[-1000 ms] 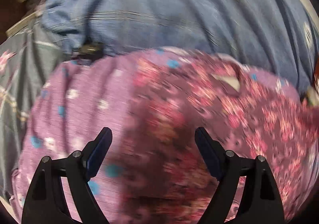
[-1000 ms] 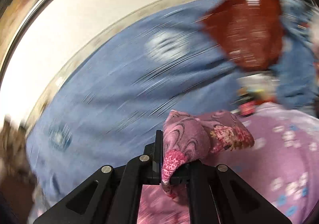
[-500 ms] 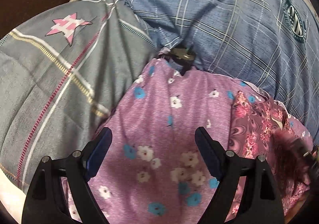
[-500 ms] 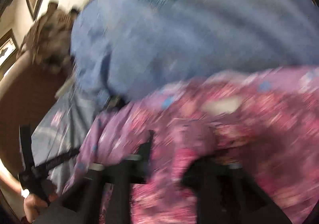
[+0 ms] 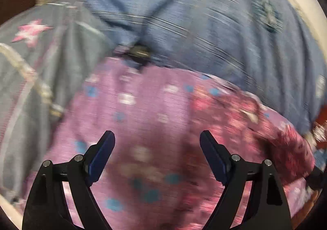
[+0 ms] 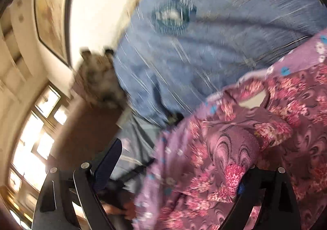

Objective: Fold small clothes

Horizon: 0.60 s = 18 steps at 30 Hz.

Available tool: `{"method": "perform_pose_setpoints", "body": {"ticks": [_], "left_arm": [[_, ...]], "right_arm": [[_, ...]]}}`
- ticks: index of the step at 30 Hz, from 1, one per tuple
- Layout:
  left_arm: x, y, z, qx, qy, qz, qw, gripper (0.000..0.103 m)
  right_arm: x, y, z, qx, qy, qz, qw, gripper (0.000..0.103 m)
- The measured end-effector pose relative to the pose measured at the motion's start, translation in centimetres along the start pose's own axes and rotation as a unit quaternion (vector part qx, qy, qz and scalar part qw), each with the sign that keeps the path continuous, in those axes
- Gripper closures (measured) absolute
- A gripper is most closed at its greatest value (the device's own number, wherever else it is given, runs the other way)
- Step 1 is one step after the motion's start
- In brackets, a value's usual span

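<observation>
Purple floral garment, lilac with blue and white flowers, a darker pink-patterned part folded over it, lies on a blue checked bedsheet. Left tool hovers open above it. Right tool is opening, cloth draped across one finger; blur hides detail.

We are seeing the small garment lying on the bedding, with the plaid sheet spreading behind it and the star-printed cover lying to its left. A folded flap is resting on the garment's right part. A dark clip is sitting at the garment's far edge, where sheet and cover are meeting.
</observation>
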<state>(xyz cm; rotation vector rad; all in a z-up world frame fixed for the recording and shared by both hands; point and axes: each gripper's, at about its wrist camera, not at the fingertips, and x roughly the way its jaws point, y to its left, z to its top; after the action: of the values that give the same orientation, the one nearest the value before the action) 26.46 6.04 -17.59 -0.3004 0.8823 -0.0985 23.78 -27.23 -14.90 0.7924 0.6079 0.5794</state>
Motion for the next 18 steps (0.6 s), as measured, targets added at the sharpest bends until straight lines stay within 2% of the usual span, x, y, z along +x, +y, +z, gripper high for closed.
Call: {"method": "perform_pose_setpoints", "body": {"ticks": [2, 4, 5, 7, 11, 13, 16, 18], "left_arm": [[0.3, -1.9, -0.4, 0.015, 0.007, -0.027, 0.9995, 0.018], [0.6, -3.9, -0.9, 0.037, 0.005, -0.024, 0.9990, 0.018], [0.7, -4.5, -0.9, 0.041, 0.006, -0.018, 0.9990, 0.018], [1.1, -4.8, -1.0, 0.039, 0.007, -0.009, 0.9992, 0.018], [1.6, -4.1, -1.0, 0.021, 0.001, 0.013, 0.9997, 0.018], [1.8, -3.8, -0.8, 0.021, -0.001, 0.024, 0.9995, 0.018], [2.0, -2.4, -1.0, 0.010, -0.002, 0.049, 0.9987, 0.018], [1.9, -1.0, -0.5, -0.005, -0.011, 0.069, 0.9975, 0.018]], "right_arm": [[-1.4, -0.8, 0.2, 0.027, -0.002, 0.042, 0.999, 0.011], [-1.0, -1.3, -0.3, 0.046, 0.020, 0.073, 0.996, 0.010], [-0.7, -1.4, -0.5, 0.048, 0.030, 0.075, 0.996, 0.010], [0.3, -0.9, -1.0, 0.023, 0.048, 0.056, 0.997, 0.010], [1.2, -0.2, -1.1, -0.020, 0.064, 0.059, 0.996, 0.010], [2.1, -0.3, -1.1, -0.047, 0.066, 0.034, 0.996, 0.010], [4.9, -2.0, -1.4, -0.029, 0.076, 0.018, 0.997, 0.010], [6.6, -2.3, -2.1, -0.050, 0.077, -0.029, 0.995, 0.010]]}}
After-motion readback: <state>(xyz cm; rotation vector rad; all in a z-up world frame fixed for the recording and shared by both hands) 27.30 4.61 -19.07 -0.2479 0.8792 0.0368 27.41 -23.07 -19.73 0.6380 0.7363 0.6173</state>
